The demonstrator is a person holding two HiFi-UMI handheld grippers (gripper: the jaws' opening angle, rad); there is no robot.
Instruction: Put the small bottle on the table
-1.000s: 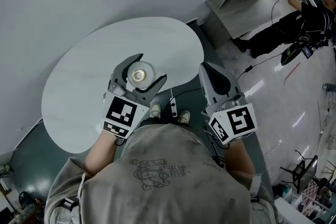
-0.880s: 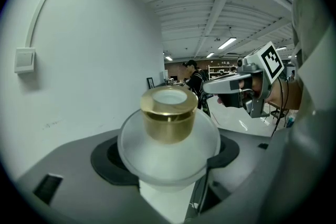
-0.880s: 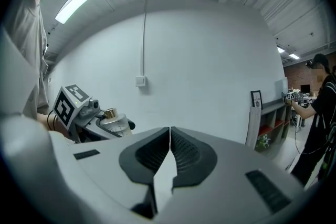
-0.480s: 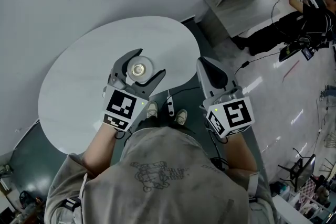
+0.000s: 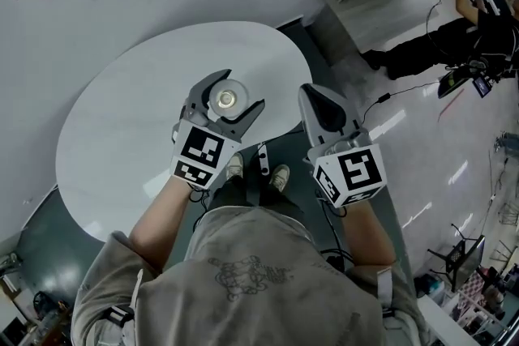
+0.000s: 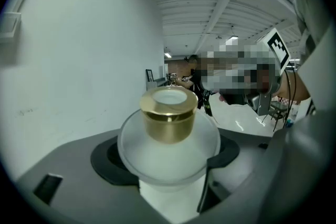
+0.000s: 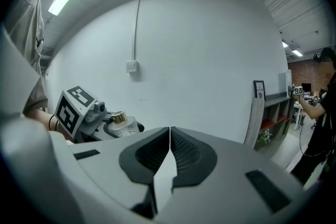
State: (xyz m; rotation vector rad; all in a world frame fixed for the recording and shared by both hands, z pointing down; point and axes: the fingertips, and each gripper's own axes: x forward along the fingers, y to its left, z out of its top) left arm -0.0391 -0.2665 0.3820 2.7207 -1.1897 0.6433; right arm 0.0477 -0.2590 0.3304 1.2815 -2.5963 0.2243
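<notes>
Biggest thing here is the table (image 5: 113, 126): a smooth white top, rounded like a fat oval, matte with no pattern. It sits against a plain white wall, with dark floor under its near edge. Below that in the head view is the person's grey shirt (image 5: 243, 271), soft and wrinkly, with a faint print on it.

The right gripper (image 5: 312, 96) is grey moulded plastic with a black-and-white marker cube at the back. It hangs off the table's right edge, over the floor. Its jaws are pressed flat together with nothing between them, and the dark ribbed pads (image 7: 184, 152) meet in a thin seam.

The left gripper (image 5: 242, 88) has the same build, and its curved jaws are clamped round the bottle (image 6: 168, 149). In the head view the bottle is over the near-right part of the table, inside its edge. I can't tell if its base touches the top.

The bottle is small and squat, a round frosted milky body that looks like glass. Its cap (image 6: 168, 114) is a shiny gold cylinder with a pale flat disc on top, pointing up.
</notes>
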